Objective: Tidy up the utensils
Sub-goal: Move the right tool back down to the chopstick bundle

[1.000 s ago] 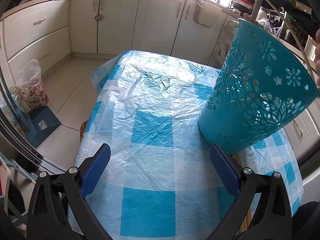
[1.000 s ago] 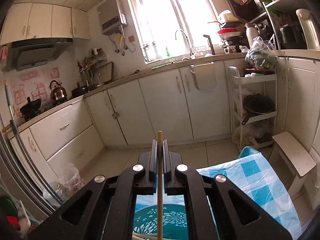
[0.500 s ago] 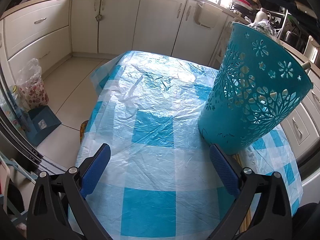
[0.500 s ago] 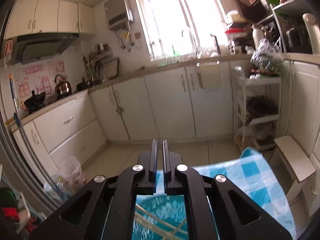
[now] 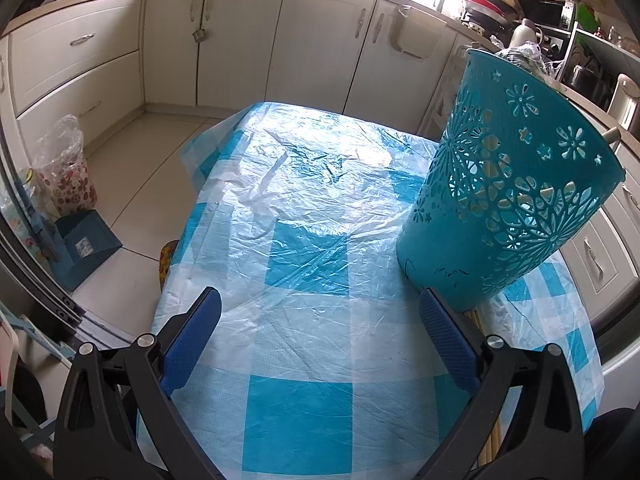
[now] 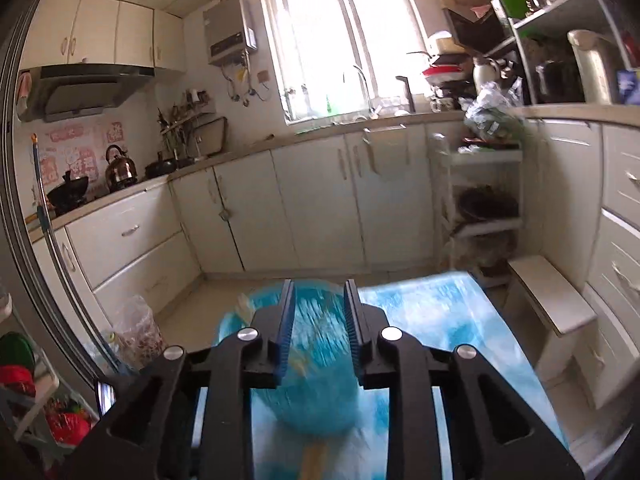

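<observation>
**A Blue Basket on a Checked Table**

A table covered with a blue and white checked plastic cloth [image 5: 304,248] is seen in a kitchen with cream cupboards. The cloth is shiny and full of wrinkles.

A tall teal plastic basket [image 5: 508,200] with flower-shaped holes cut in its wall is standing on the right side of the table. It is narrow at the bottom and wide at the top, and it looks tilted in the left wrist view. The solid lower part is marked with a few dark scratches. Light wooden sticks can be made out through the holes, and the round end of one stick [image 5: 611,134] is seen poking over the rim on the right. In the right wrist view the basket [image 6: 316,360] is blurred and is seen from above, with pale sticks inside it.

More thin wooden sticks [image 5: 478,320] are lying flat on the cloth, just beside the bottom of the basket and partly hidden behind a black arm.

The left gripper [image 5: 318,330] is held over the near part of the table. Its blue pads are spread wide apart, and nothing is held between them.

The right gripper [image 6: 318,320] is held above the basket. Its jaws are opening, and nothing is held between them.
</observation>
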Demonstrator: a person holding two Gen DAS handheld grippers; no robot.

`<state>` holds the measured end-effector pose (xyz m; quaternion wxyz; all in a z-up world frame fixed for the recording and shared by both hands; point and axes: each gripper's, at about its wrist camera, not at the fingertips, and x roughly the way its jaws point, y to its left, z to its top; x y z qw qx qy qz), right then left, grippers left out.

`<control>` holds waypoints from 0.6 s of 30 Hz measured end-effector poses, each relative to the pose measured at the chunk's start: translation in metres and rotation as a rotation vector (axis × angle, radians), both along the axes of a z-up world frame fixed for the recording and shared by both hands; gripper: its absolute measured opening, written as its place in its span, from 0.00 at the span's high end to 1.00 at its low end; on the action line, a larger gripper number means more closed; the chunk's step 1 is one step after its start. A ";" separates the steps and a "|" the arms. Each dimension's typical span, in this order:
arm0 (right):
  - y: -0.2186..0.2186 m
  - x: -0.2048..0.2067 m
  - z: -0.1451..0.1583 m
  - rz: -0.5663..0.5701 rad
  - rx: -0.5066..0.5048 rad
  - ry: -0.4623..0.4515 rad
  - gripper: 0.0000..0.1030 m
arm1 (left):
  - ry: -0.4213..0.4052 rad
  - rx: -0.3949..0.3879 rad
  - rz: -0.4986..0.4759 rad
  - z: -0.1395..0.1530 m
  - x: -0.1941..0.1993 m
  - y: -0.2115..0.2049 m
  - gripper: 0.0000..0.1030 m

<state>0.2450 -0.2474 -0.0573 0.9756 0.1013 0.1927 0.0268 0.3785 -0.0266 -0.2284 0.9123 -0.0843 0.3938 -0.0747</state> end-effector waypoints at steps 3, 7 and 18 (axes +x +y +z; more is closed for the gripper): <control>0.003 -0.014 -0.033 0.012 -0.012 0.108 0.75 | 0.000 0.000 0.001 0.000 0.000 0.000 0.08; 0.011 -0.003 -0.096 0.045 -0.003 0.330 0.76 | -0.002 -0.003 0.005 0.001 -0.001 0.002 0.08; 0.042 0.033 -0.156 0.108 -0.040 0.513 0.75 | -0.001 -0.008 0.002 0.001 0.000 0.004 0.08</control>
